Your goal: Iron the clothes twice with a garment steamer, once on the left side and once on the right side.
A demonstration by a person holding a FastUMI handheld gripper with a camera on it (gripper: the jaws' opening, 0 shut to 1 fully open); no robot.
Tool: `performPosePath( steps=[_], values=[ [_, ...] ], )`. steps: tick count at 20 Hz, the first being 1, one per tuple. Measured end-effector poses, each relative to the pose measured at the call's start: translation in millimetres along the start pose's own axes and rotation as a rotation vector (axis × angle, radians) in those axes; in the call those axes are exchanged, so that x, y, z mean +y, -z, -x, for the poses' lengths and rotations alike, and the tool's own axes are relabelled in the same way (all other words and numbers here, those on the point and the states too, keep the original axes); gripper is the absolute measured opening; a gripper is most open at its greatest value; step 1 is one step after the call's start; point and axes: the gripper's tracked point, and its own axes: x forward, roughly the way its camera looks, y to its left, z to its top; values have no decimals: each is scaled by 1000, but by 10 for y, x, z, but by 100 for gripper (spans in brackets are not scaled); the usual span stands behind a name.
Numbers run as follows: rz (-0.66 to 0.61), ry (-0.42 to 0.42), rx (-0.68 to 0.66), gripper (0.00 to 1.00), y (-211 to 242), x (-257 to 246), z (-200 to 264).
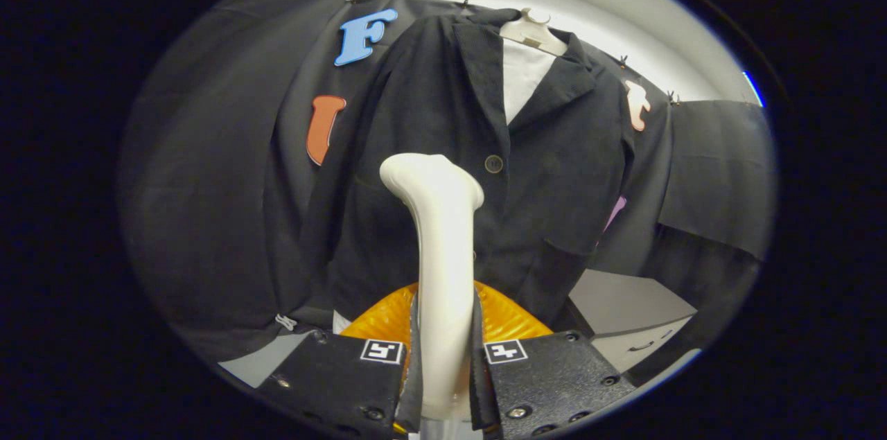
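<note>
A black jacket (443,170) hangs on a white hanger (532,30) over a white shirt (521,83), straight ahead of me against the booth's wall. My gripper (443,357) is shut on the handle of a white garment steamer (440,246). The steamer stands upright between the fingers, and its head (423,173) rises in front of the jacket's left half, close to the middle button (493,163). Whether the head touches the cloth I cannot tell. An orange ribbed part (509,322) sits just behind the fingers at the steamer's base.
A grey cabinet (627,312) with a drawer handle stands low beyond the right finger, under the jacket's hem. Black cloth (222,204) covers the wall on both sides of the jacket. White wall (610,17) runs above the cloth.
</note>
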Motion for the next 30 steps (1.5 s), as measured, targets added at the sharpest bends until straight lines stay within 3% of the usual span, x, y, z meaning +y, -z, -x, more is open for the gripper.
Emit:
performPosePath(
  steps=[30],
  values=[
    [71, -61, 224, 30, 1688, -22, 271]
  ],
)
